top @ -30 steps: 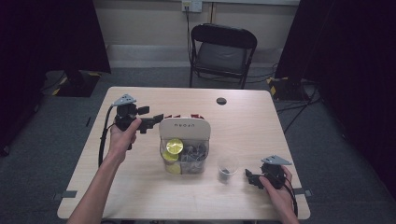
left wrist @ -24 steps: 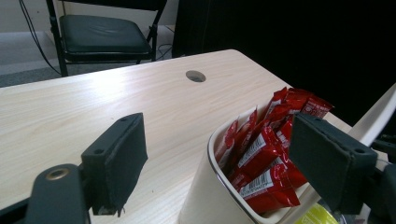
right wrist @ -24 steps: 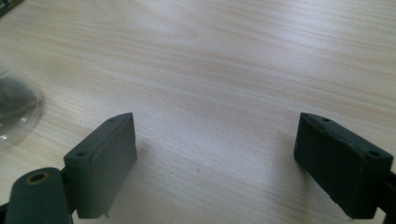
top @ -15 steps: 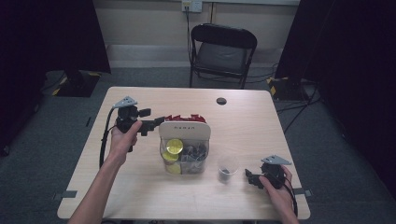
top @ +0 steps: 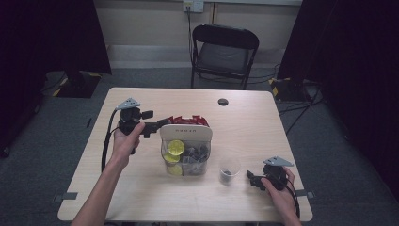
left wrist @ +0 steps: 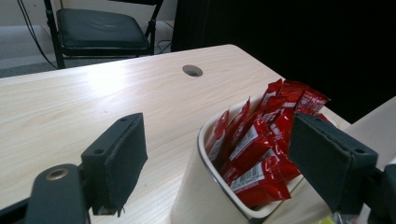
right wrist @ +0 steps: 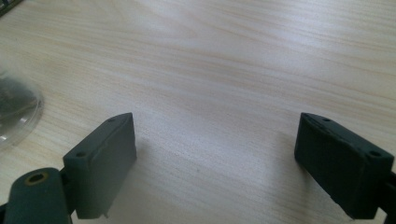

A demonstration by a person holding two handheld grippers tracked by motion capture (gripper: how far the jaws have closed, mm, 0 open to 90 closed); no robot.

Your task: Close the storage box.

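Note:
A white caddy (top: pixel 186 133) stands mid-table. Red packets (top: pixel 188 120) fill its back compartment; yellow round lids (top: pixel 176 147) and dark pieces (top: pixel 196 152) lie in the clear front ones. My left gripper (top: pixel 161 124) is held open at the caddy's back left corner. In the left gripper view its jaws (left wrist: pixel 219 154) stand on either side of the caddy rim (left wrist: pixel 201 140) and the red packets (left wrist: pixel 261 140), with nothing gripped. A small clear cup (top: pixel 229 170) with dark contents stands to the right of the caddy. My right gripper (top: pixel 251 178) rests open on the table just right of the cup (right wrist: pixel 14 109).
The wooden table (top: pixel 263 127) has a round cable hole (top: pixel 223 101) near its far edge. A black folding chair (top: pixel 225 52) stands behind the table. Dark curtains hang at both sides. A black cable (top: pixel 106 146) trails from the left gripper.
My left gripper has moved right, up to the caddy's back corner by the red packets. The right gripper has stayed put.

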